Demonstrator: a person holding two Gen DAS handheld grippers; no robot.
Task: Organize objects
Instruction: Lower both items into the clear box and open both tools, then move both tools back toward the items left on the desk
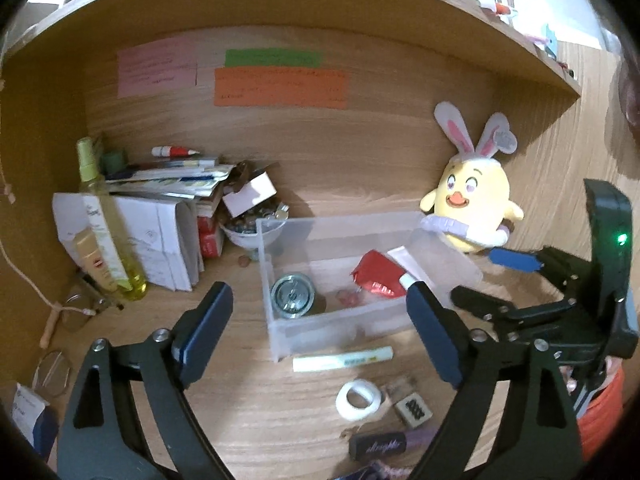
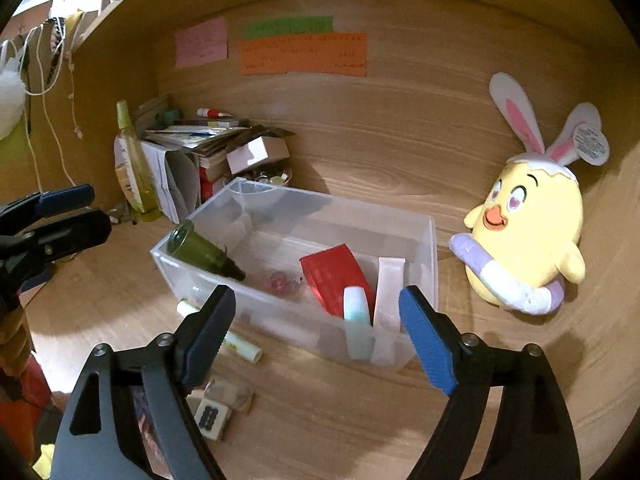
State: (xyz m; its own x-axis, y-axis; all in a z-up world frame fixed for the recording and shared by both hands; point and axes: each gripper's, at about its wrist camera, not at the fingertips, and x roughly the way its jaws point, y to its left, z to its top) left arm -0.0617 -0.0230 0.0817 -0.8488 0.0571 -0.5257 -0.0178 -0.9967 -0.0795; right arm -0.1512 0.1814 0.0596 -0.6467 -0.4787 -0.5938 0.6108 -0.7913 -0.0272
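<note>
Nearest the left tool (image 1: 316, 332), a dark tube (image 1: 380, 446), a small stamp block (image 1: 413, 412) and a white tape roll (image 1: 358, 400) lie on the wooden tabletop (image 1: 260, 420), with a pale stick (image 1: 342, 358) just beyond them, touching or almost touching the front wall of the clear plastic bin (image 1: 280, 336). The left tool stands released, jaws wide, nothing between them, hanging above this scatter and short of the bin. The right tool (image 2: 318, 336) is likewise released and empty, its jaws spread before the bin's near corner (image 2: 384, 356). Inside the bin lie a dark green bottle (image 2: 204, 252) tilted against the left wall, a small pink trinket (image 2: 278, 282), a red packet (image 2: 336, 276), and two pale tubes (image 2: 356, 320) leaning at the right end. Beside the bin to the right sits a yellow plush chick with rabbit ears (image 2: 528, 236), apart from it. Farther left, a stack of papers and boxes (image 1: 168, 216) and a yellow bottle (image 1: 108, 240) stand near the back wall, where coloured notes (image 1: 280, 88) are stuck.
</note>
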